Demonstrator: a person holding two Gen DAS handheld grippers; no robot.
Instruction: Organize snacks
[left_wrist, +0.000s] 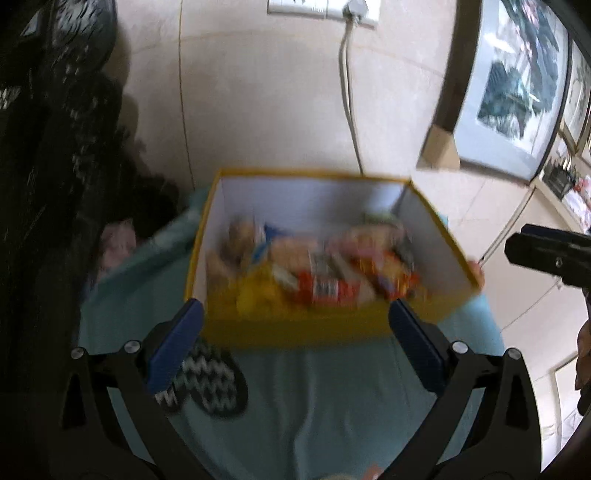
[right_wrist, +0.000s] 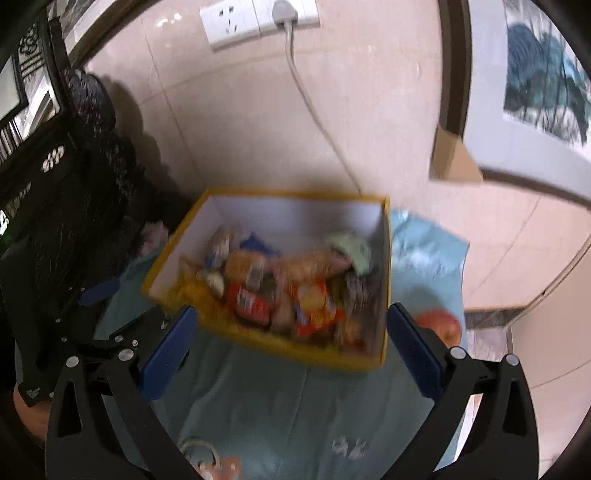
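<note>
Snacks, a blurred heap of wrappers too smeared to count, fill one yellow box with white inner walls, standing on a teal cloth. Two grippers face it: the left gripper and right gripper, each with jaws wide apart and holding nothing.

Motion blur smears the snack packets in the yellow box, so no label reads. The black-and-white zigzag item lies partly hidden behind a blue finger pad.
</note>
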